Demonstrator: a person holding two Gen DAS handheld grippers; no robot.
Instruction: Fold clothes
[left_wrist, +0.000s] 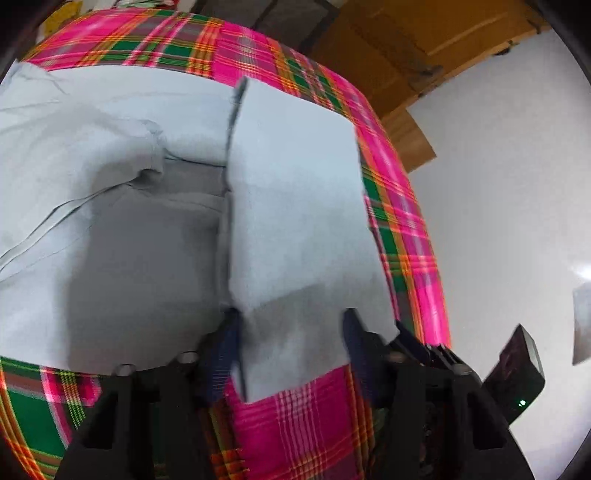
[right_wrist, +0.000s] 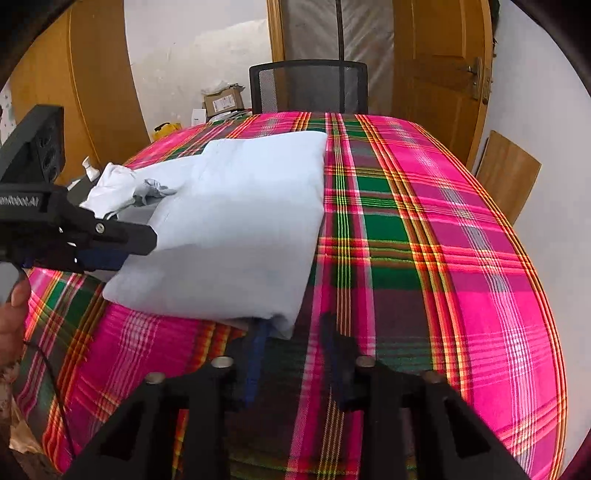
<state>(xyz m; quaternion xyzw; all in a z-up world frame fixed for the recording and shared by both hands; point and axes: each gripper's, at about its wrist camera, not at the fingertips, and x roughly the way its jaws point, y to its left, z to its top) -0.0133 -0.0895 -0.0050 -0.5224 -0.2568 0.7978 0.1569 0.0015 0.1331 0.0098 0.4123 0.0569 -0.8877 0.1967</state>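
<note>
On the plaid tablecloth (left_wrist: 306, 417) under my left wrist camera lies the pale blue garment (left_wrist: 122, 229), spread wide to the left, with a folded flap (left_wrist: 295, 192) of it running up the middle of the view; my left gripper (left_wrist: 291, 325) straddles the near end of that flap, fingers (left_wrist: 227, 350) either side of the cloth with a gap still showing, so I read it as released rather than clamped; a dark device (left_wrist: 517, 373) with a green light sits off to the right; through my right wrist camera the garment (right_wrist: 236, 229) lies folded on the left half of the table, the left gripper (right_wrist: 114, 251) at its left edge, a hand (right_wrist: 11, 321) behind it; my right gripper (right_wrist: 291, 347) sits at the garment's near corner, one finger (right_wrist: 258, 354) just under the cloth, jaws apart, gripping nothing; a mesh chair (right_wrist: 308, 88) stands beyond the table
</note>
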